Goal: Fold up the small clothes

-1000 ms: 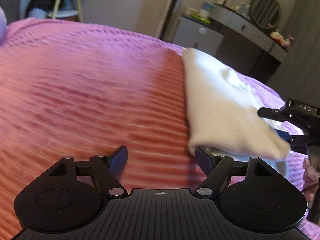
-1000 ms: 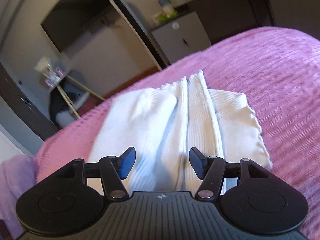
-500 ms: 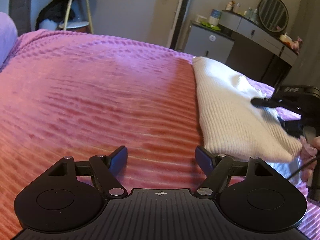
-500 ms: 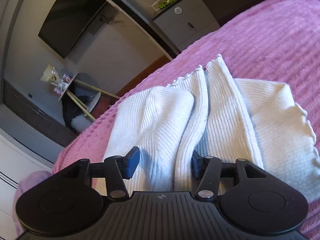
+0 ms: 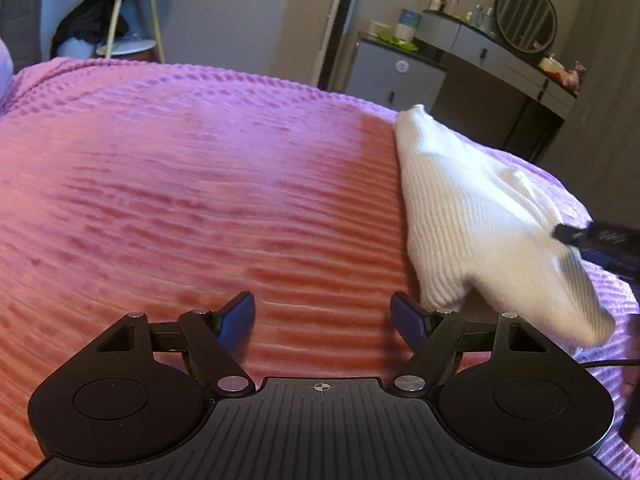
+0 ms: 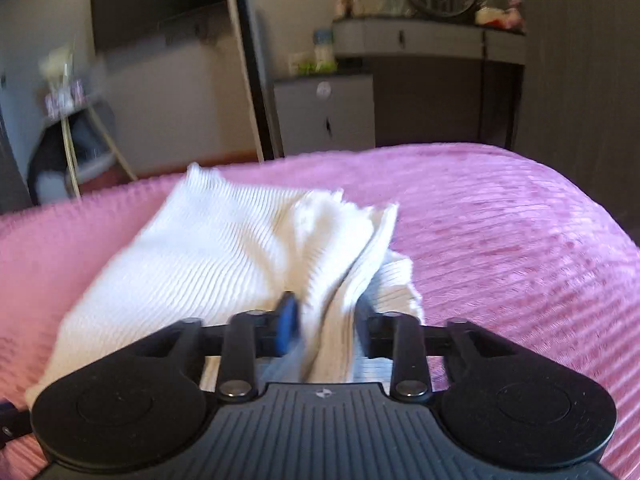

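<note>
A white ribbed knit garment [image 6: 224,264] lies folded on the pink bedspread [image 6: 500,240]. My right gripper [image 6: 326,320] is shut on a bunched ridge of its near edge, and the cloth rises between the pads. In the left wrist view the same garment [image 5: 472,220] lies to the right, its near corner lifted off the bedspread [image 5: 200,200]. One of the right gripper's fingers [image 5: 576,236] reaches onto it from the right edge. My left gripper [image 5: 322,308] hovers open over bare bedspread, just left of the garment, with nothing between its fingers.
Beyond the bed's far edge stand a grey cabinet [image 5: 394,74], a vanity desk with a round mirror [image 5: 524,16] and a stool with dark clothes [image 5: 100,24]. A dark screen [image 6: 160,4] hangs on the wall. A cable [image 5: 608,364] trails at the right.
My right gripper closed onto a fold of the garment, rolled and drew the cloth up into a ridge. The garment's near corner lifted. The left gripper stayed open and hardly moved.
</note>
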